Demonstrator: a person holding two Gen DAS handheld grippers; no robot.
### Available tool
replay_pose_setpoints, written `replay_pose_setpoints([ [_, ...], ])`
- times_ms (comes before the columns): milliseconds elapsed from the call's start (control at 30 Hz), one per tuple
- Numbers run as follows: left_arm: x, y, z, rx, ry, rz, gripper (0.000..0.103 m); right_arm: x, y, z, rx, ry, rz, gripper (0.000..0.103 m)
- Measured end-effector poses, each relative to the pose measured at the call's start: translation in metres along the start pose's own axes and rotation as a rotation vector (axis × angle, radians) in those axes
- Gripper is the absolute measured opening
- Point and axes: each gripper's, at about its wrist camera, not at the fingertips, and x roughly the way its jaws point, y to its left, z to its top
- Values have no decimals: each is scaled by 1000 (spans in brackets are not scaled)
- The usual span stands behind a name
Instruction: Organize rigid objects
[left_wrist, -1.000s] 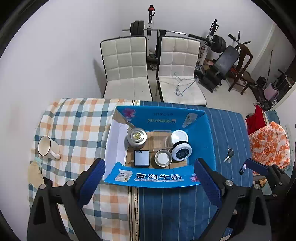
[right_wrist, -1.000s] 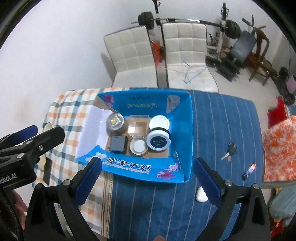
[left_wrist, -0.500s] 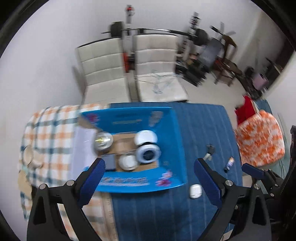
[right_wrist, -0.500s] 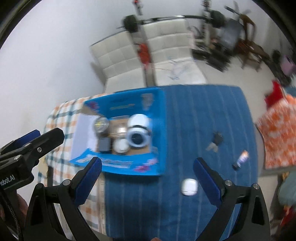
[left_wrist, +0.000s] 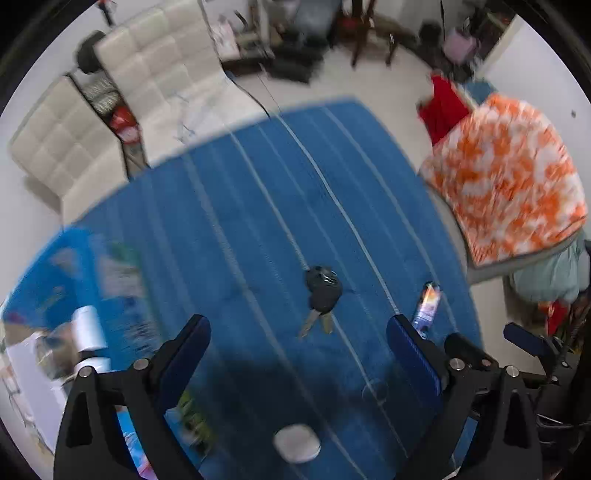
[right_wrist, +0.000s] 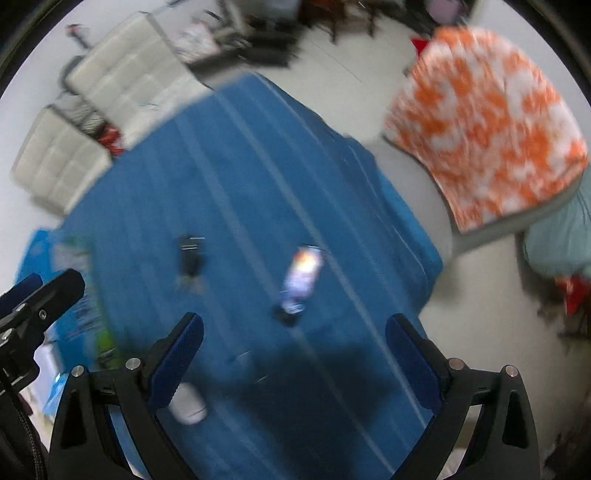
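Note:
A black key fob with keys (left_wrist: 322, 295) lies on the blue striped tablecloth (left_wrist: 258, 206), just ahead of my open, empty left gripper (left_wrist: 299, 350). A small lighter with a colourful print (left_wrist: 427, 304) lies to its right, near the right finger. A white oval case (left_wrist: 296, 447) lies below the gripper. In the blurred right wrist view the lighter (right_wrist: 301, 278) lies ahead of my open, empty right gripper (right_wrist: 293, 350), the keys (right_wrist: 190, 258) are to its left and the white case (right_wrist: 188, 404) sits by the left finger.
The blue cardboard box (left_wrist: 55, 280) with jars stands at the far left; it also shows in the right wrist view (right_wrist: 40, 251). White chairs (left_wrist: 110, 110) stand behind the table. An orange-and-white cover (left_wrist: 509, 173) lies off the table's right edge.
Both grippers have swung right and come lower toward the table. The blue box has slid out to the left edge of both views. The keys, lighter and white case now look closer and larger.

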Motion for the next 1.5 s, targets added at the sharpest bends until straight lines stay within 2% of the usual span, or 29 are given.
replay_pose_setpoints([
  [33,20,-5,4,9,35,5,89,18,-7,4,12,20,1,92],
  [100,48,-12,9,25,94,7,88,40,-13,9,10,36,-3,89],
  [167,72,-19,13,34,141,14,83,61,-12,15,6,50,-8,84],
  [267,95,-23,14,41,189,31,76,82,-11,20,10,83,-12,75],
  [333,103,-26,13,48,203,47,72,87,-7,22,7,73,-18,75],
  [400,99,-30,11,70,166,54,64,87,-2,22,-15,54,-35,70],
  [433,98,-31,9,74,160,53,55,87,1,21,-26,44,-62,65],
  [467,95,-31,8,71,151,56,38,87,3,21,-43,36,-91,62],
  [500,92,-30,7,61,145,46,28,87,5,20,-53,31,-106,56],
  [533,90,-28,7,50,146,44,25,86,8,18,-65,20,-110,48],
  [633,88,-16,5,11,150,39,24,84,16,16,-105,18,-131,31],
  [700,83,-10,1,-14,149,31,22,82,17,14,-110,24,-128,28],
  [900,52,7,-5,-75,96,-7,21,61,13,7,-114,-24,-105,27],
  [1100,8,19,-18,-85,24,-36,21,28,20,-2,-130,-70,-86,27],
  [1367,-65,31,-37,-110,-112,-84,20,-49,59,-18,-187,-173,-7,27],
  [1500,-109,59,-58,-140,-182,-97,18,-87,89,-30,-231,-224,38,27],
])
